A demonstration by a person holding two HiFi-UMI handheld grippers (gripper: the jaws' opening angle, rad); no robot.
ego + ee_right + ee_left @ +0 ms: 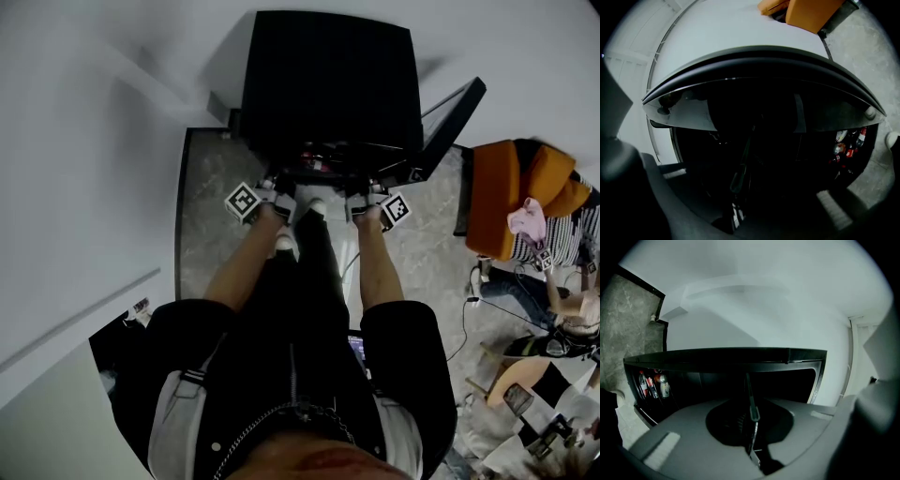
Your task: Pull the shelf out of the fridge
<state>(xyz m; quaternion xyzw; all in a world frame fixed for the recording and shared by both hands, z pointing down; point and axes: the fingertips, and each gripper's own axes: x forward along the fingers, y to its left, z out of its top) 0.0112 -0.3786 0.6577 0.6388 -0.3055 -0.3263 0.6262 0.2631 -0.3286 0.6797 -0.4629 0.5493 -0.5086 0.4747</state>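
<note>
Both forearms reach straight ahead, level. Left gripper and right gripper each clench the shelf, a thin edge-on pane between the jaws, at the dark fridge mouth.

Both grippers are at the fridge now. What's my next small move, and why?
Probably squeeze both shut before pulling. The shelf edge stands between the jaws of the left gripper with dark gaps beside it, and the view from the right gripper is too dark to confirm a grip.
</note>
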